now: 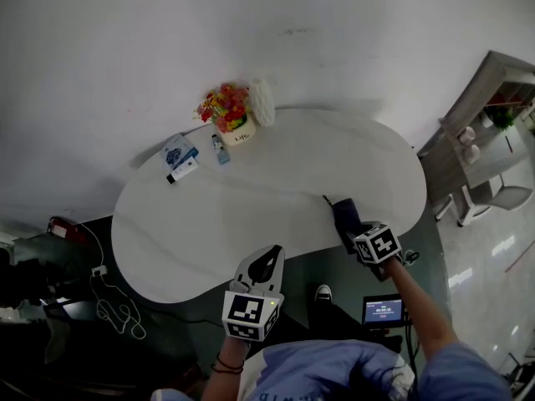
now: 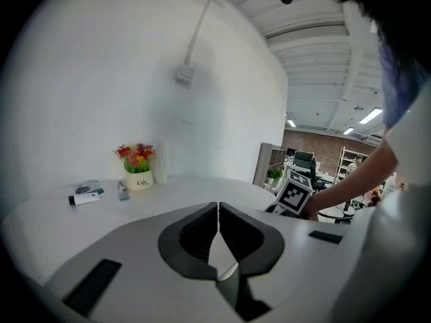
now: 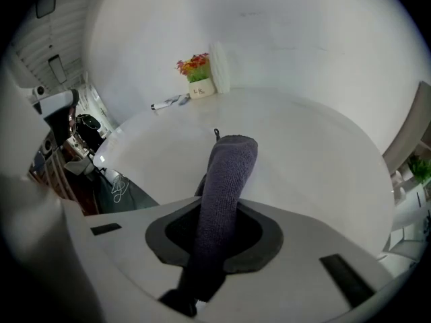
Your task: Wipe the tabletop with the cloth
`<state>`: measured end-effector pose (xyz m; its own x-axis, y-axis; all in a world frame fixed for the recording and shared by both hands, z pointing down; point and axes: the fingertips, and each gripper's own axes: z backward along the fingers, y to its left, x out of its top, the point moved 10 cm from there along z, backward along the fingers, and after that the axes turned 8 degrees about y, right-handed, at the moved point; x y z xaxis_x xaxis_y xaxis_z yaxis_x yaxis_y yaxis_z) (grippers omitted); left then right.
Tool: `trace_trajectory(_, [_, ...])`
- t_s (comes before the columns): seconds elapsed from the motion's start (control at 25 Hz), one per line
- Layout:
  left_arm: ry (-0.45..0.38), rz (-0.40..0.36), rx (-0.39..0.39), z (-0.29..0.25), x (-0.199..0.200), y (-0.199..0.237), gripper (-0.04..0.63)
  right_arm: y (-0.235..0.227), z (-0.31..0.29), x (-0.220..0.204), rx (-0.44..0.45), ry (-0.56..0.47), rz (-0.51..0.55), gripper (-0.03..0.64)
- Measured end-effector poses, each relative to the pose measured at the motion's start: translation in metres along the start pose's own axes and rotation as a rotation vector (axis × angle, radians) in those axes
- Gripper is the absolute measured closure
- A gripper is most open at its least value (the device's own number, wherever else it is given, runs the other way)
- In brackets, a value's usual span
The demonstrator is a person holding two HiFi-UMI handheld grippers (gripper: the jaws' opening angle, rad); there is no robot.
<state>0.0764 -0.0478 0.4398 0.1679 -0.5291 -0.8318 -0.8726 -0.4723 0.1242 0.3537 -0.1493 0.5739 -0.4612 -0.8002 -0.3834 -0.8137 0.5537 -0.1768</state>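
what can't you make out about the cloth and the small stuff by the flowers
Cloth: whether it touches the tabletop; the right gripper covers its near end in head view, its own fold hides the far end in right gripper view.
Blue packet, small bottle: print too small in every view.

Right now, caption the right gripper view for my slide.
Right gripper shut on a dark grey textured cloth over the white oval tabletop.

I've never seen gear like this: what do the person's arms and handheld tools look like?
The left claw and right claw are light grey shells with dark ribbed pads inside. Each carries a white cube printed with black square markers. The person wears a pale blue shirt and dark bands on the left wrist.
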Motion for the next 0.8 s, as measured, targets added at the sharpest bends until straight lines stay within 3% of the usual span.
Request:
trace_trajectory(0.52, [0.060,-0.049,-0.073,-0.026,0.000,-0.074,0.578,-0.137,0.056,-0.064,-0.169,-0.052,-0.180,0.541])
trace_trajectory(0.8, [0.054,-0.058,-0.051,-0.023,0.003,-0.084,0.578,-0.181,0.077,-0.097,-0.228,-0.072,-0.292,0.541])
